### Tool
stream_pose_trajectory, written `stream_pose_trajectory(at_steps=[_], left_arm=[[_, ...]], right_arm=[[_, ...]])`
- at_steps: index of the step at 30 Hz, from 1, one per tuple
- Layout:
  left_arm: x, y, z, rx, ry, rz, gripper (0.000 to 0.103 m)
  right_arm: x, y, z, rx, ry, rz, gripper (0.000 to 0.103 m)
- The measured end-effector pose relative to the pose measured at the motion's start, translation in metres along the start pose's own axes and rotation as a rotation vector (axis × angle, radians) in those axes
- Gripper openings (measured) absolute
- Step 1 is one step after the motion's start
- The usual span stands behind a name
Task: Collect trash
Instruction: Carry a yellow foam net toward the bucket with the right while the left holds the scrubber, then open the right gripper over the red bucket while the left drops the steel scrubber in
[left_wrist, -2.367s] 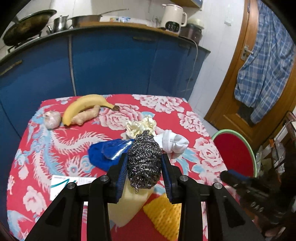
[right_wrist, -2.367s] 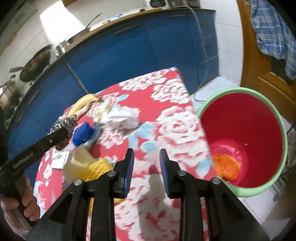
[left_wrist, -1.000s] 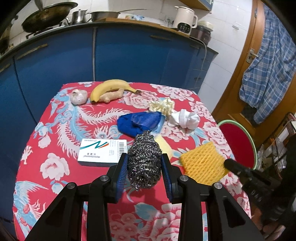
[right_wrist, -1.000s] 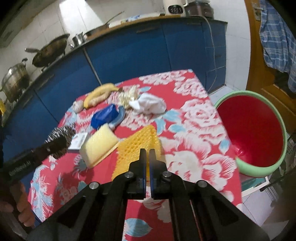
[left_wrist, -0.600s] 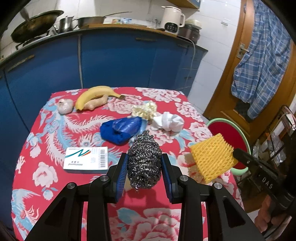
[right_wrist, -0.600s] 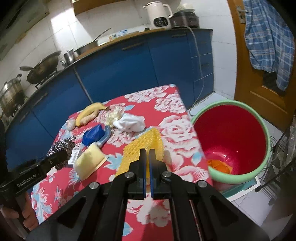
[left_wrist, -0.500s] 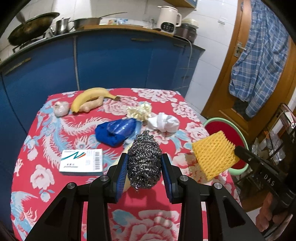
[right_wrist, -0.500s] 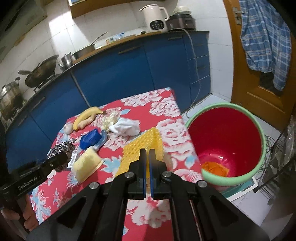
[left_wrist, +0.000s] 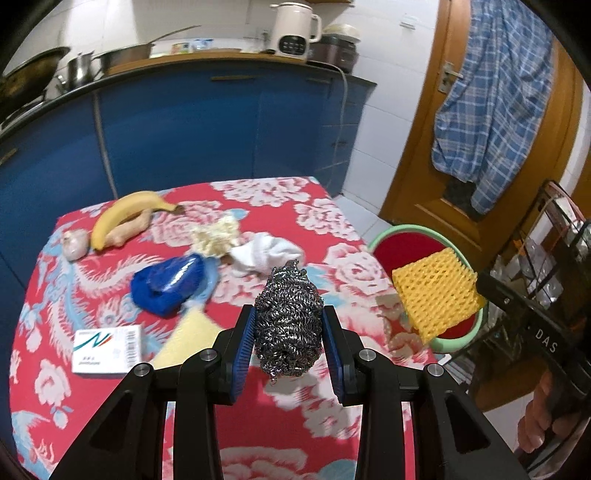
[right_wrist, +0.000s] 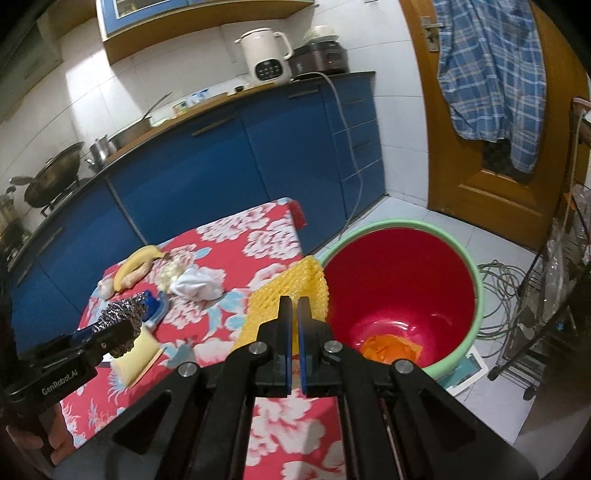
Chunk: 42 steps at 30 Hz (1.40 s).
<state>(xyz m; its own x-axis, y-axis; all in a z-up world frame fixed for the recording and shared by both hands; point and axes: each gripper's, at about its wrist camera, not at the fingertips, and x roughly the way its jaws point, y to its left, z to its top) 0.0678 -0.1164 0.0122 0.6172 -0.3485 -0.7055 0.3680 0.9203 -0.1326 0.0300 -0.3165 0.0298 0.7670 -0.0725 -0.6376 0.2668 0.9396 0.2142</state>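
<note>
My left gripper (left_wrist: 288, 317) is shut on a steel wool scourer (left_wrist: 288, 314) and holds it above the table. My right gripper (right_wrist: 294, 301) is shut on a yellow foam fruit net (right_wrist: 291, 291), held in the air at the table's right edge beside the red bin (right_wrist: 399, 280). The net also shows in the left wrist view (left_wrist: 436, 291), in front of the bin (left_wrist: 399, 247). An orange scrap (right_wrist: 391, 347) lies in the bin's bottom. On the floral tablecloth (left_wrist: 258, 195) lie a white crumpled tissue (left_wrist: 266, 254), a blue plastic wrapper (left_wrist: 170, 280) and a pale crumpled wrapper (left_wrist: 216, 236).
A banana (left_wrist: 125, 214), ginger (left_wrist: 127, 230) and garlic (left_wrist: 74, 243) lie at the table's far left. A white carton (left_wrist: 105, 347) and a yellow sponge (left_wrist: 188, 339) lie nearer. Blue cabinets (left_wrist: 184, 129) stand behind. A door (right_wrist: 480, 166), cables (right_wrist: 506, 280) and a wire rack (right_wrist: 554, 295) are at the right.
My right gripper shut on the yellow net, lifted it off the table and carried it right to the bin's rim. My left gripper kept hold of the scourer.
</note>
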Motion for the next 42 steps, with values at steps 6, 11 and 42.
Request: stream_pose_trajectory(at_steps=[6, 11, 42], left_arm=[[0.015, -0.024, 0.009, 0.045, 0.011, -0.028, 0.036], [0.031, -0.05, 0.016, 0.098, 0.03, -0.055, 0.036], [0.109, -0.133, 0.026, 0.225, 0.137, -0.15, 0.037]], right_arm=[[0.003, -0.025, 0.006, 0.044, -0.008, -0.04, 0.005], [0.005, -0.048, 0.009, 0.084, -0.011, -0.076, 0.005], [0.061, -0.143, 0.002, 0.233, 0.086, -0.192, 0.013]])
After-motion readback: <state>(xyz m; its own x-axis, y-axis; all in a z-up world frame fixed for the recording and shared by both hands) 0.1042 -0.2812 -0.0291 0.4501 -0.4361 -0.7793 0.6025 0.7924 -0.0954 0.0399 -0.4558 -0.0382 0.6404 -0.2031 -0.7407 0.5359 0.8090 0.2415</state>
